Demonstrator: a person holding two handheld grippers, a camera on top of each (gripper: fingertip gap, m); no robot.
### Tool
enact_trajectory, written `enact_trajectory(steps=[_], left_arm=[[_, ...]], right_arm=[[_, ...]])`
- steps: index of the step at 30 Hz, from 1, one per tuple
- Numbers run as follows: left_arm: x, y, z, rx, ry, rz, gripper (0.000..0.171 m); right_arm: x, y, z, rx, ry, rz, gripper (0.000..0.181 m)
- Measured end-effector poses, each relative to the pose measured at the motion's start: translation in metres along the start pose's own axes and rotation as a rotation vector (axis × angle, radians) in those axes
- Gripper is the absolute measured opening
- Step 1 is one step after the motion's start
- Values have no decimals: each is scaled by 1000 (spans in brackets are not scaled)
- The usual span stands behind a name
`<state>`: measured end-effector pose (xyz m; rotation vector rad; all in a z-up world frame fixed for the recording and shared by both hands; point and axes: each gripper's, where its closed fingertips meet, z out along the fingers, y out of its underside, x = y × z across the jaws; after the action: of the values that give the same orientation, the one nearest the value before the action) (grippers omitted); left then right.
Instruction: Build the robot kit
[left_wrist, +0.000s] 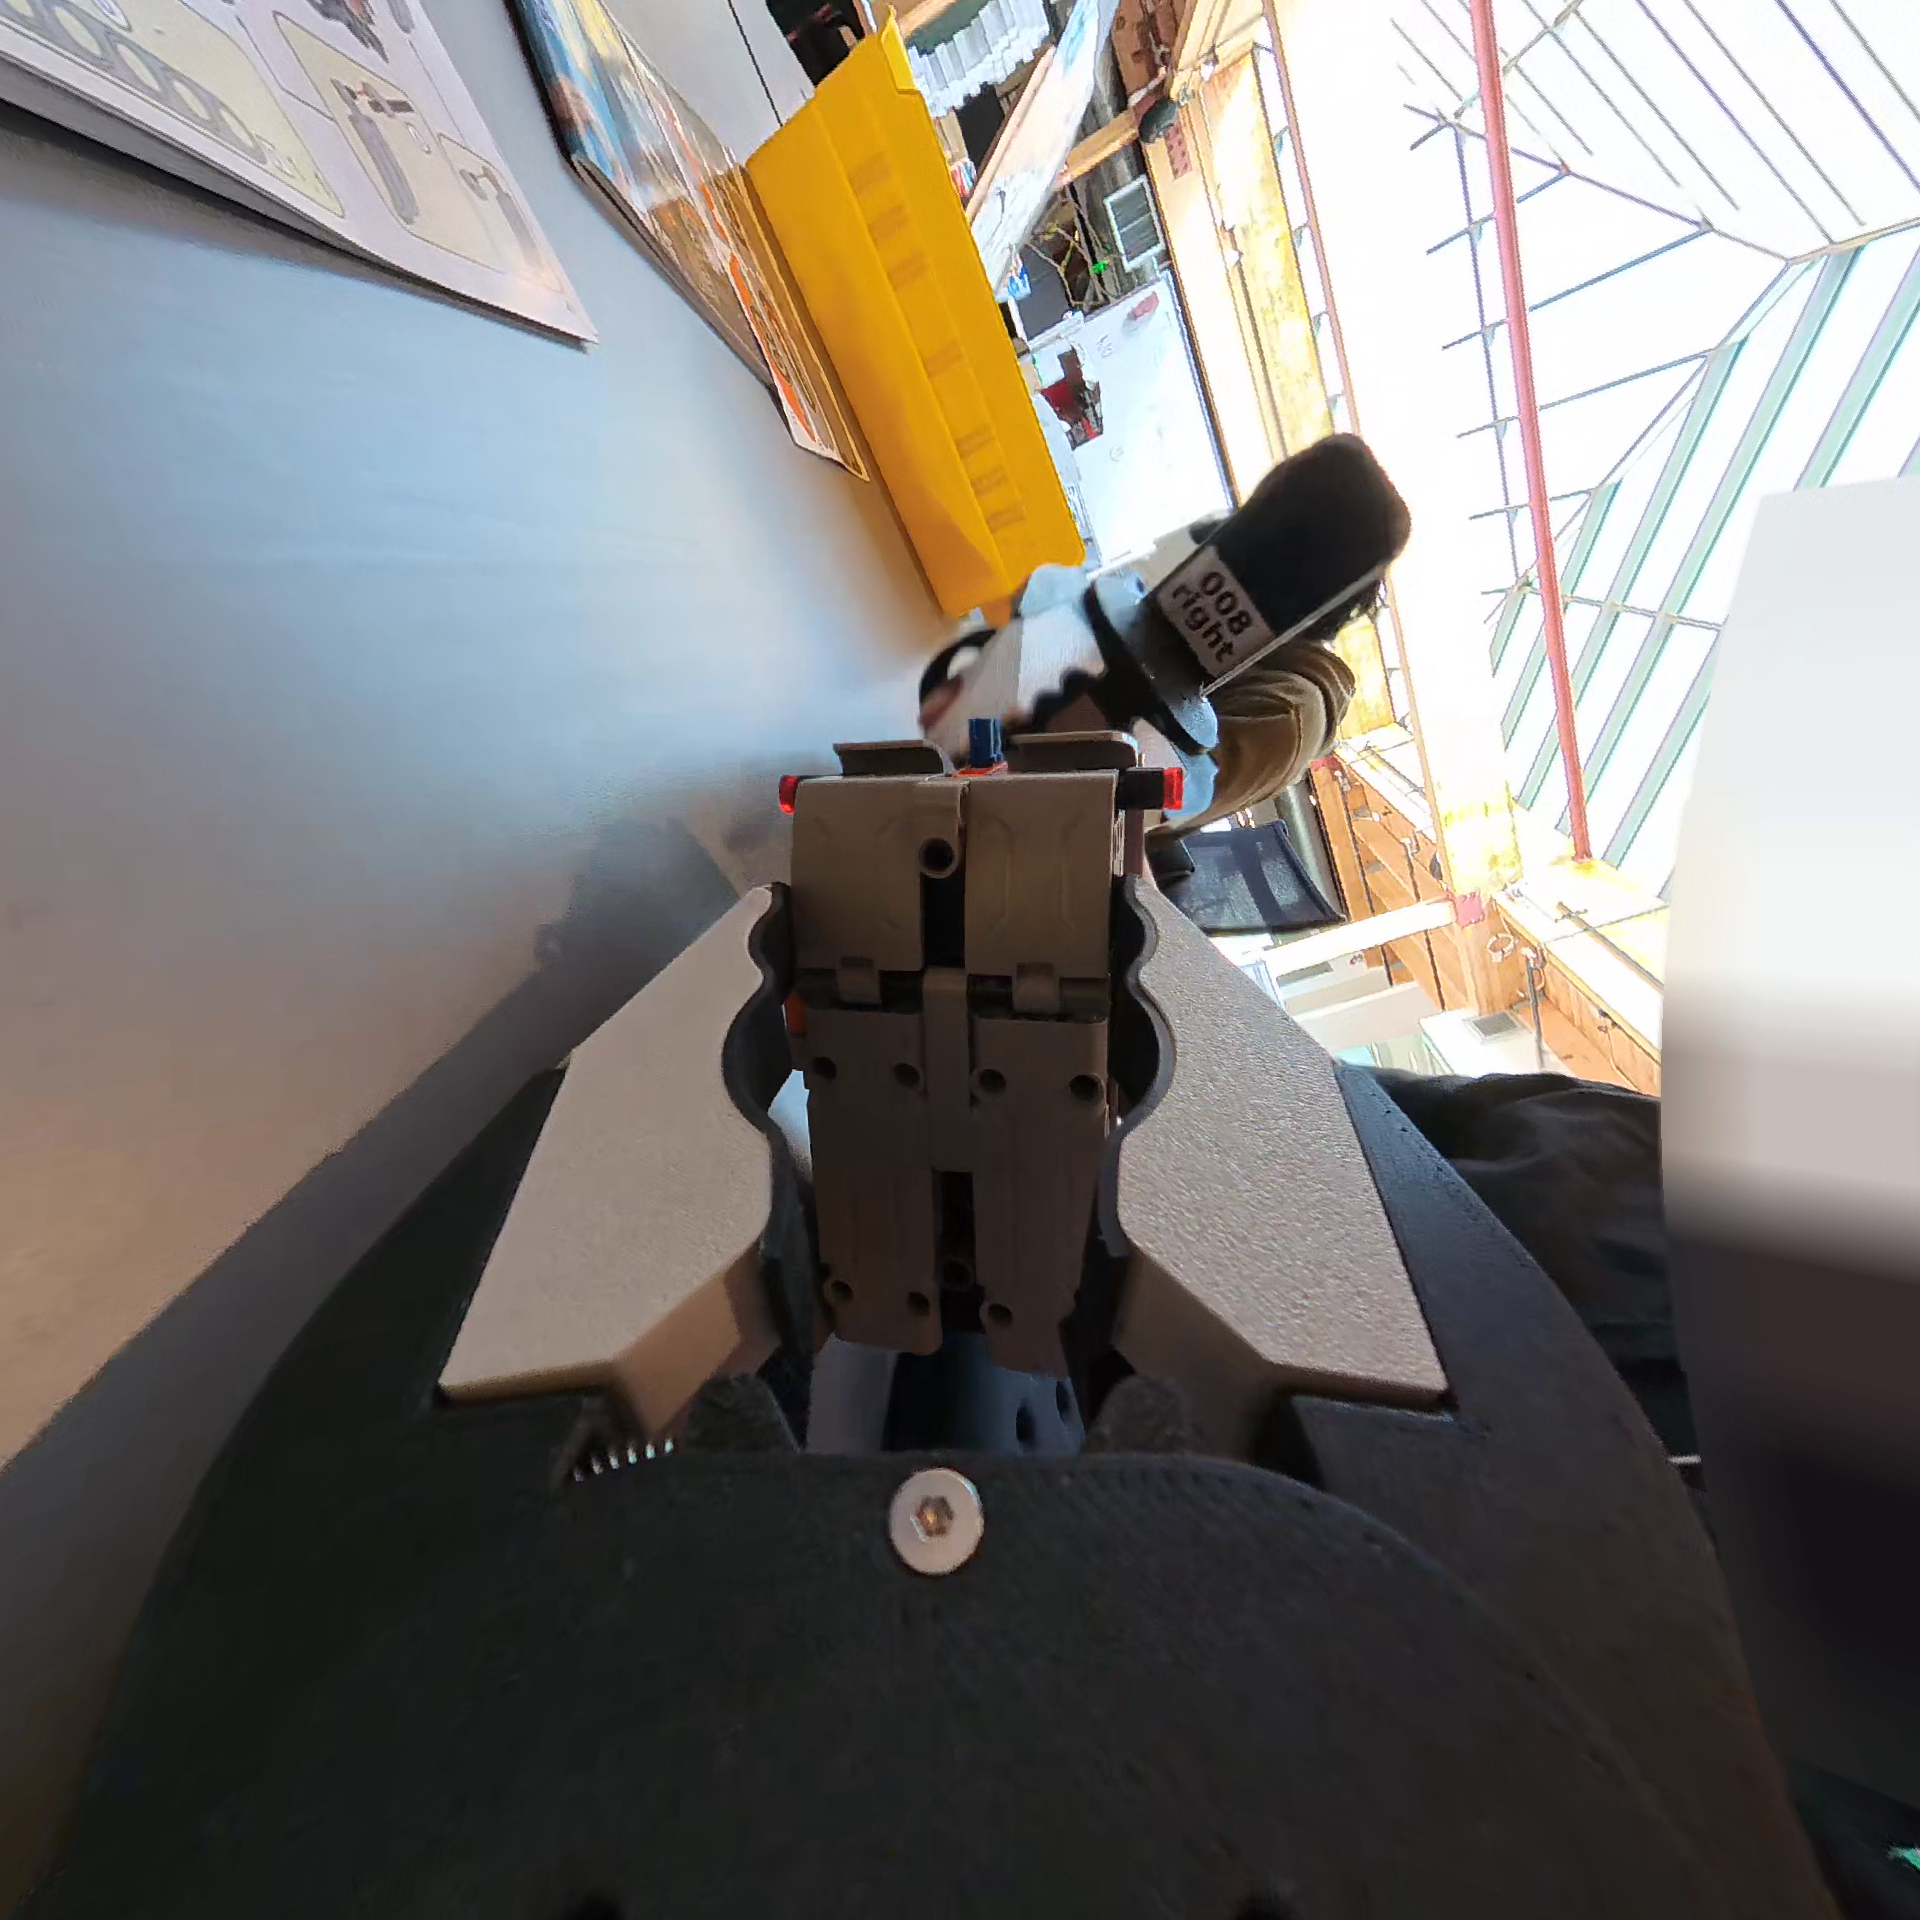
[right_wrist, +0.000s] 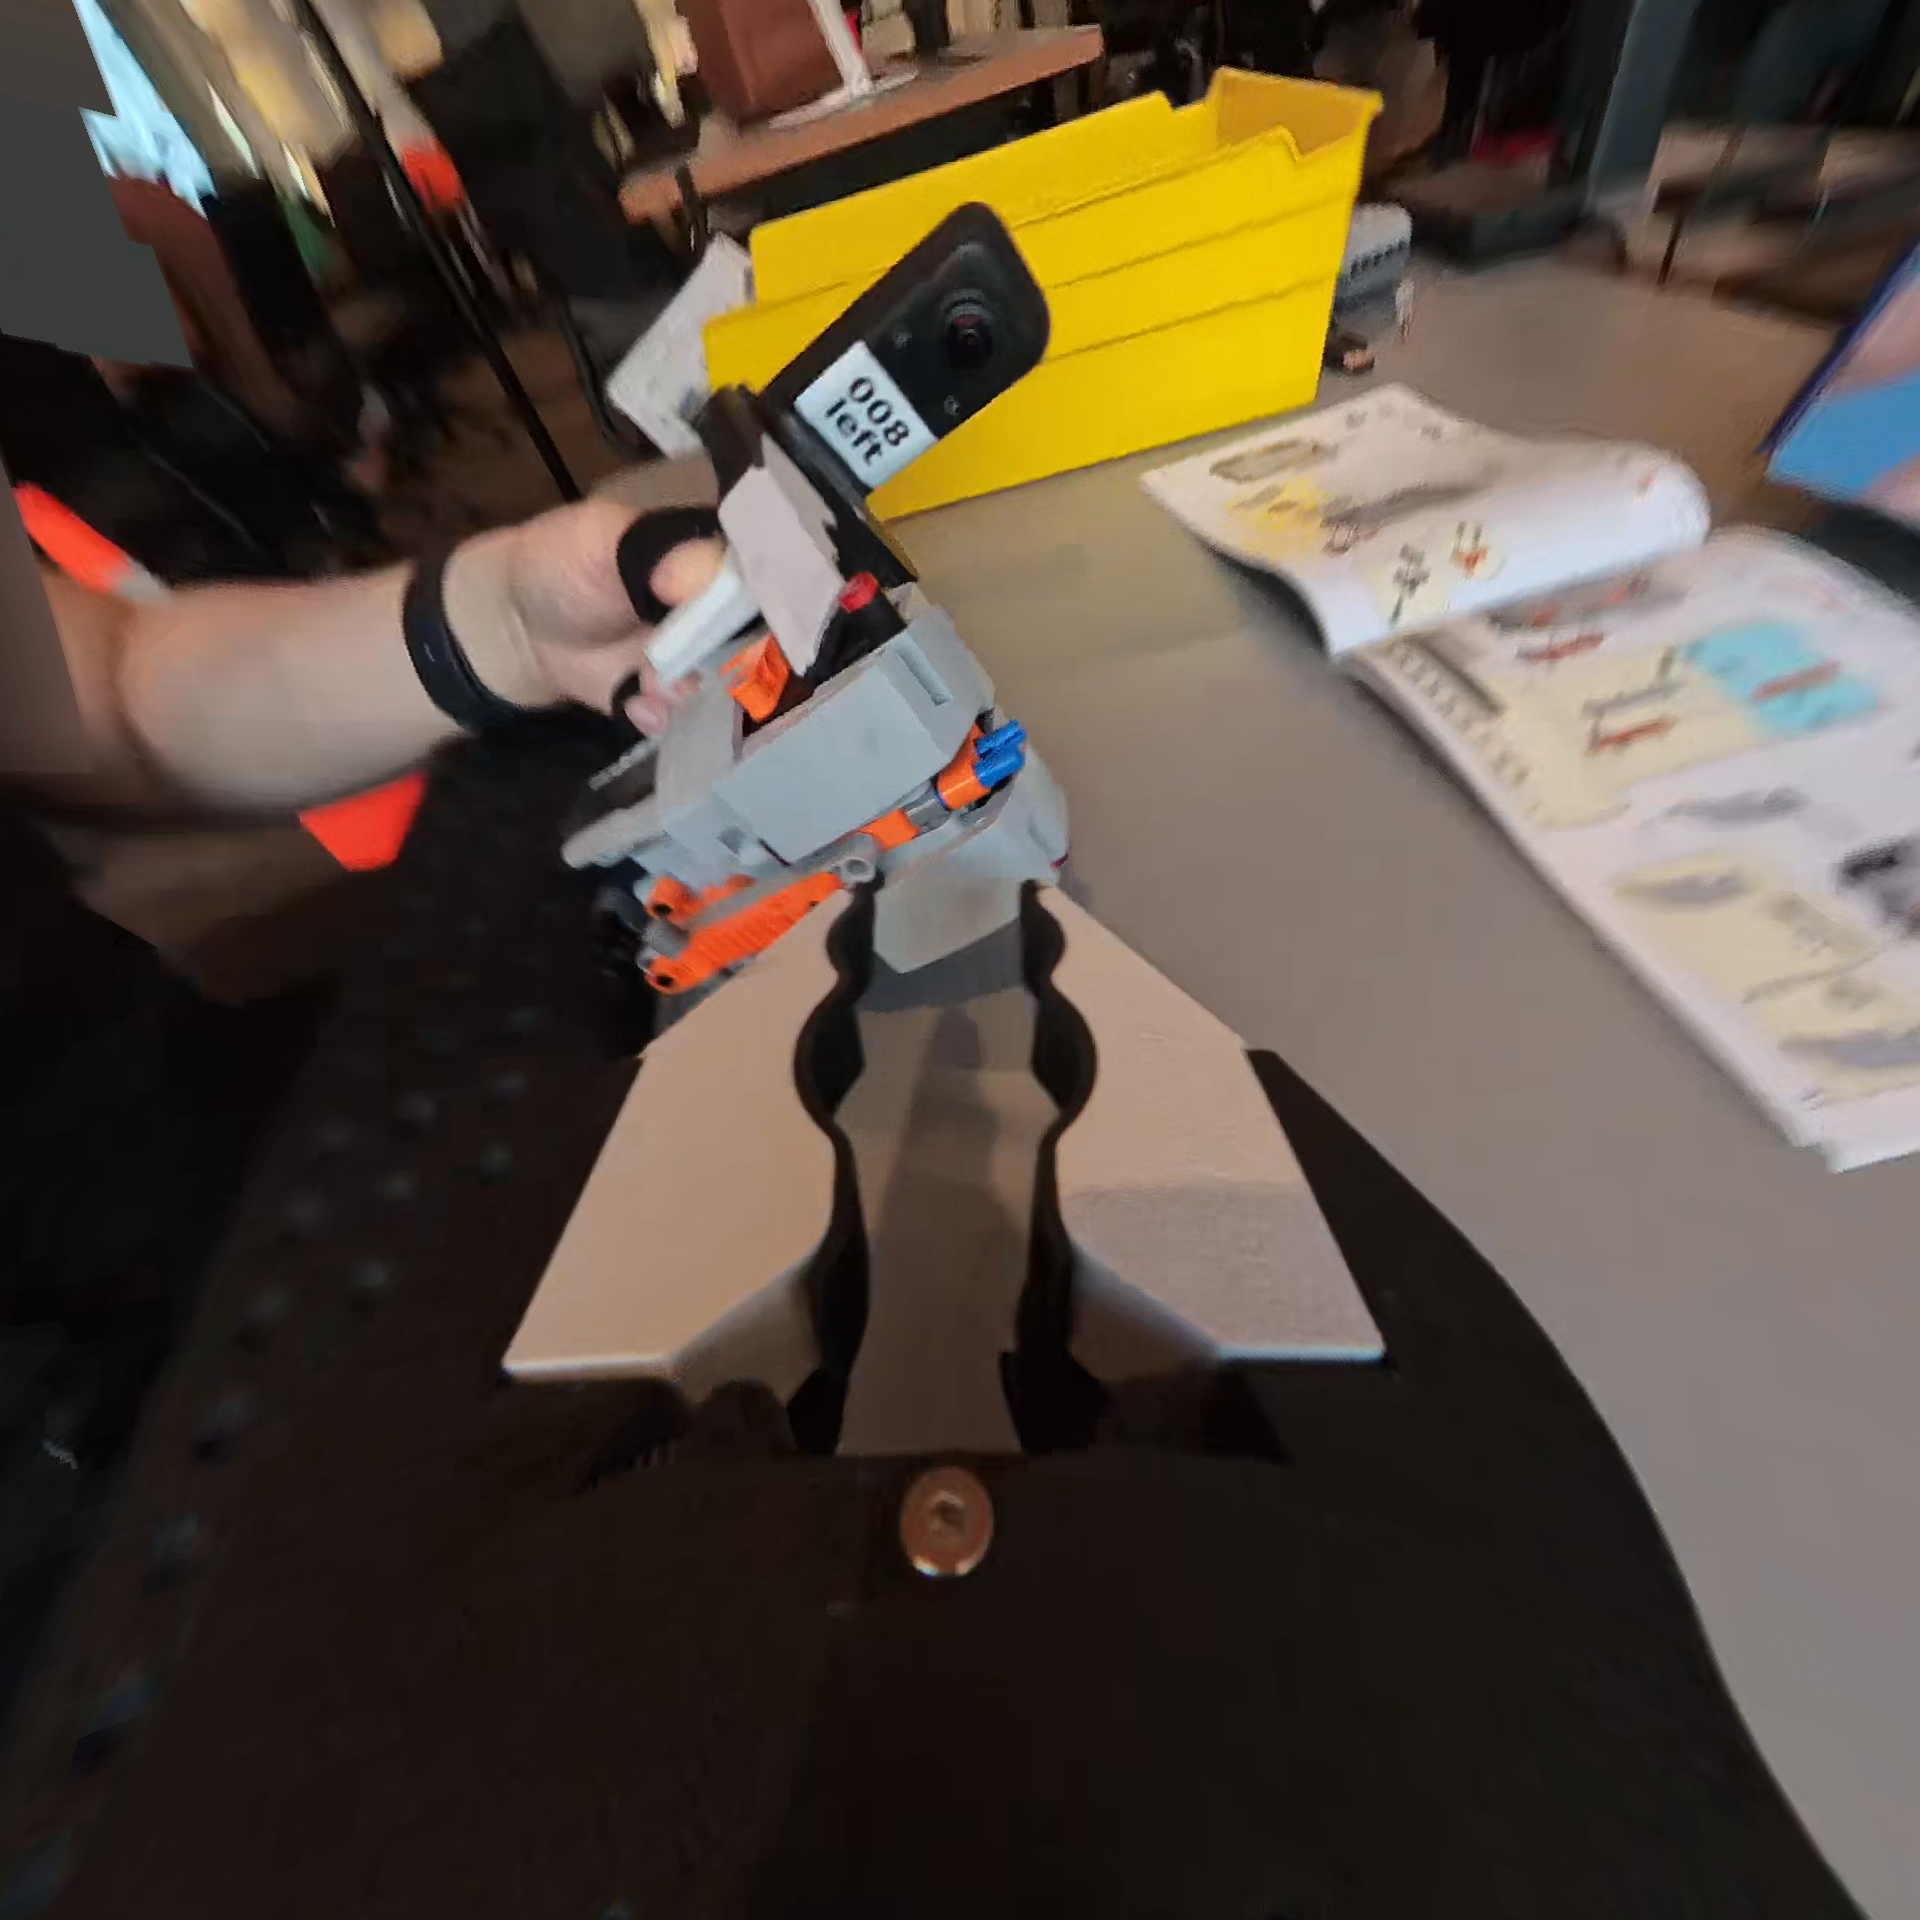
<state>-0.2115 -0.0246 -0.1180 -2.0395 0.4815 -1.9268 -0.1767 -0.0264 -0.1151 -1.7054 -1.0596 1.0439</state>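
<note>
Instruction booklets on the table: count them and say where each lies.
2. One open instruction booklet lies on the grey table right of the yellow bin; the other open booklet lies nearer, overlapping its edge. More may lie outside the view.

Daylight floods the left wrist view from the windows (left_wrist: 1662, 343), which are blown out to near white, and the grey counter (left_wrist: 312, 644) takes a pale sheen from them. The brick model (left_wrist: 956, 1039) between the tool's fingers is sharp; the gloved hand (left_wrist: 1029, 655) beyond is smeared. Straight lines bow toward the edges. The right wrist view is dimmer and motion-blurred throughout: the yellow bin (right_wrist: 1143, 312), the open booklet (right_wrist: 1558, 727) and the dark background are all soft.
</note>
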Motion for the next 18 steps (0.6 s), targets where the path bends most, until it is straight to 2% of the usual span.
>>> enact_trajectory(steps=[2,7,10,18], left_arm=[[3,5,4,-40,23,5,60],[11,14,16,-161,112,21,60],[17,20,22,-283,195,16,60],[21,33,43,-550,315,-2,60]], right_arm=[[-1,-3,-2,-6,-29,-148,32],[-15,-7,-4,-33,-248,-234,47],[-17,2,0,-111,-281,-307,56],[-39,16,-5,-170,-454,-334,58]])
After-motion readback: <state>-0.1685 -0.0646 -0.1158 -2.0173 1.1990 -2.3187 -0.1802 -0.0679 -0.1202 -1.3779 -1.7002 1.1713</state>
